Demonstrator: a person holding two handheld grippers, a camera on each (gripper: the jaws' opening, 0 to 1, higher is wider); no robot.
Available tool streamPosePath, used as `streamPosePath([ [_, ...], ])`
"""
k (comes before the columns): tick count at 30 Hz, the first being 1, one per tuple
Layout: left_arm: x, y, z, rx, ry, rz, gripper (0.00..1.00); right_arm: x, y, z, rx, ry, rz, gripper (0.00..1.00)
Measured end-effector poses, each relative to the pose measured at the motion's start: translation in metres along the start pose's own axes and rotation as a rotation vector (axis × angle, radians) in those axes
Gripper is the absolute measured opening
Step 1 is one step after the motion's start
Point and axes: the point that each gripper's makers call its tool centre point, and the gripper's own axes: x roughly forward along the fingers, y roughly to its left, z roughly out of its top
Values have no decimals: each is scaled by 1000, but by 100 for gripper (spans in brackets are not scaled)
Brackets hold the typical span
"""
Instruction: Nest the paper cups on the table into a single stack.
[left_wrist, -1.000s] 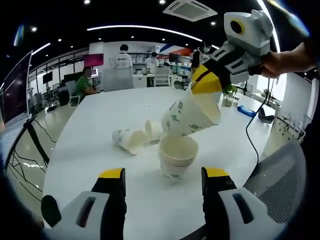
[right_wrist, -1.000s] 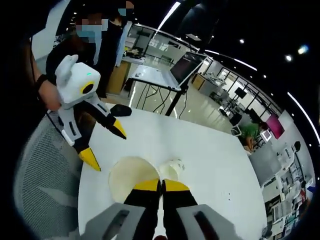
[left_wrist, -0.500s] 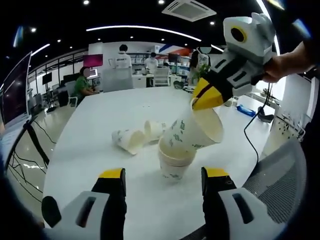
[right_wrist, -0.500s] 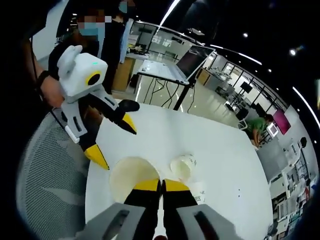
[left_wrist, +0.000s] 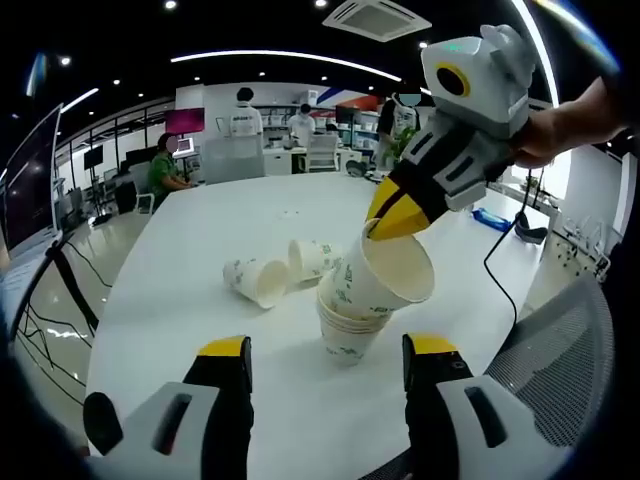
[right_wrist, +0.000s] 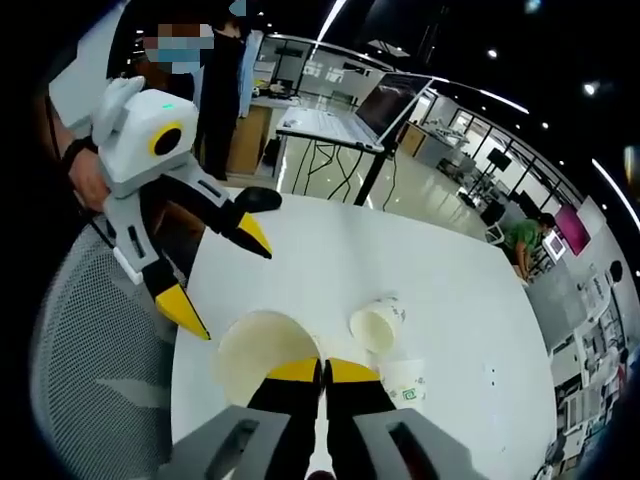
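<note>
I worked over the white table (left_wrist: 180, 270), with a mesh chair (left_wrist: 565, 345) at its near edge. My left gripper (left_wrist: 325, 375) hung just short of the stack (left_wrist: 350, 325), its jaws wide apart and empty. My right gripper (left_wrist: 385, 220) was pinched shut on the rim of a cup (left_wrist: 385, 280), which sat tilted with its base already in the mouth of the stack. Two loose cups (left_wrist: 285, 270) lay on their sides just beyond, touching each other. I judged the nesting step half done: the held cup needed straightening and pressing down before letting go, then the two loose ones fetching
</note>
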Motion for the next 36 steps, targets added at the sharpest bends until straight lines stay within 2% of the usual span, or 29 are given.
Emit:
streamPosePath([
  [19, 0, 0, 0, -6, 6, 3, 59, 34, -4, -20, 24, 71, 18, 0],
  [27, 1, 1, -2, -6, 10, 1, 59, 41, -6, -29, 30, 87, 22, 1],
  [36, 2, 2, -3, -5, 14, 3, 59, 41, -6, -31, 42, 92, 24, 2],
])
